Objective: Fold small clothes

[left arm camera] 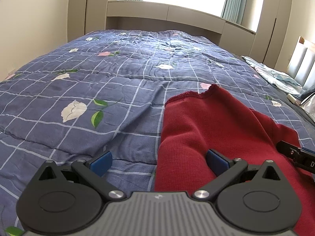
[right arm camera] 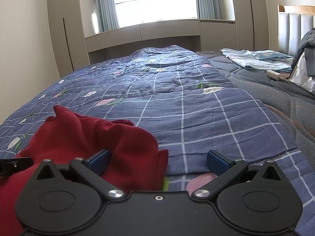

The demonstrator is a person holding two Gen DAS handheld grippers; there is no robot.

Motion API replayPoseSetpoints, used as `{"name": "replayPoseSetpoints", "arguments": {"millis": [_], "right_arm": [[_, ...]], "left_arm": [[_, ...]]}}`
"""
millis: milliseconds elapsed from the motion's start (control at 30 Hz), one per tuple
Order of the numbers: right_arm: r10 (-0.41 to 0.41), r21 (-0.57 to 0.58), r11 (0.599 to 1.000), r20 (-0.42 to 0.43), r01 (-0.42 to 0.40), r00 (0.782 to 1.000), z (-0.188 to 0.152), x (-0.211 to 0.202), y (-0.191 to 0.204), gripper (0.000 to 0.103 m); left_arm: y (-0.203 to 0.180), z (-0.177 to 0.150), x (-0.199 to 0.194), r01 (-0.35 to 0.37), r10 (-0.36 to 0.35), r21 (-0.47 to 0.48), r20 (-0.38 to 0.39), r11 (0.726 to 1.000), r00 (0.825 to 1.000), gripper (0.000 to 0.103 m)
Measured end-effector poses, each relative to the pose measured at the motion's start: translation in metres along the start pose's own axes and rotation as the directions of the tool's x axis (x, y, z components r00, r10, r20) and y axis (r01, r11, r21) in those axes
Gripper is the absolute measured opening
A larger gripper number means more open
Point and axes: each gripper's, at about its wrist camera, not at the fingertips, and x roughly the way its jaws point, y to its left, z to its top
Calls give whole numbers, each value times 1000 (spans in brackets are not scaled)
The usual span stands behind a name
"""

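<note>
A small dark red knitted garment [left arm camera: 212, 129] lies rumpled on the blue checked floral quilt [left arm camera: 98, 90]. My left gripper [left arm camera: 159, 162] is open; the garment's left edge lies between its jaws, and its right finger [left arm camera: 216, 161] rests over the red cloth. In the right wrist view the same garment [right arm camera: 94, 137] lies at the lower left. My right gripper [right arm camera: 158, 161] is open, its left finger [right arm camera: 99, 160] on the cloth, its right finger over the quilt [right arm camera: 196, 108]. Each gripper's tip shows at the edge of the other's view.
The bed runs toward a window with beige cabinets [right arm camera: 157, 31]. A folded light blue sheet [right arm camera: 256, 59], a white charger [right arm camera: 273, 74] and a grey mattress pad [right arm camera: 275, 98] lie at the right near the headboard [right arm camera: 295, 29].
</note>
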Motion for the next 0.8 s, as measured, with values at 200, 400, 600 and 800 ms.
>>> {"name": "replayPoseSetpoints", "arguments": {"millis": [200,400,600,800], "right_arm": [[1,3,1000,1,-1,1000,0,0,0,102],[17,24,1000,17,-17,1000,-1,-4,-4,102],[18,55,998,68,-22,998,-3,-15,-7,103],[49,157,986,70,-60,996,-13,-31,-15,103]], "left_arm": [[0,0,-1,1,-1,-1,3,1000,1000,103],[5,4,0,33,-33,-19,-13,999,999,103],[12,15,-20,70,-70,-36,-14,997,997,103],[28,22,-42,191,-192,-49,-4,980,981,103]]}}
